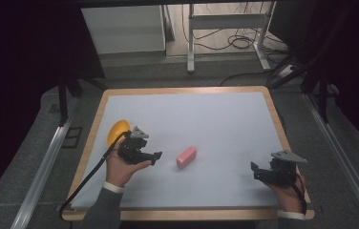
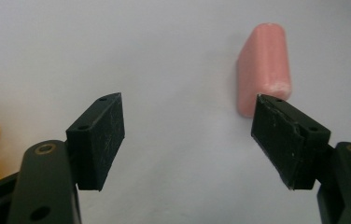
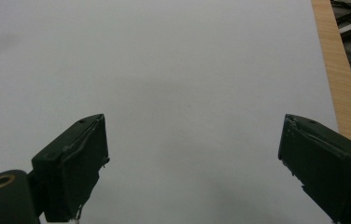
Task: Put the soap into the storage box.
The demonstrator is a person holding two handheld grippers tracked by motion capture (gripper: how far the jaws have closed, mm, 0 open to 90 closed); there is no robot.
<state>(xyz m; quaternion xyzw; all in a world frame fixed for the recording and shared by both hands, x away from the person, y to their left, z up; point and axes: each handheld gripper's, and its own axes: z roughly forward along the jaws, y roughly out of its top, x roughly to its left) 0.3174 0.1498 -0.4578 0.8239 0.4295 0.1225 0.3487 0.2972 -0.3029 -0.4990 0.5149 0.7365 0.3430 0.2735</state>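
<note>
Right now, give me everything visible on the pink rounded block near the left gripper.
The pink rounded block is a small bar with softened edges and rounded ends, matte, looking like soap or an eraser. It lies flat and whole on the white table surface, its long axis angled. Nothing touches it. The left gripper sits just beside it with jaws open; in the left gripper view the block lies ahead, nearer one jaw, not between them.

So there's a yellow-orange rounded thing (image 1: 117, 130) sitting near the left edge of the white surface (image 1: 216, 124), which has a wood rim. Beyond it, a metal frame (image 1: 225, 28) and loose cables (image 1: 239, 43) on the floor.
</note>
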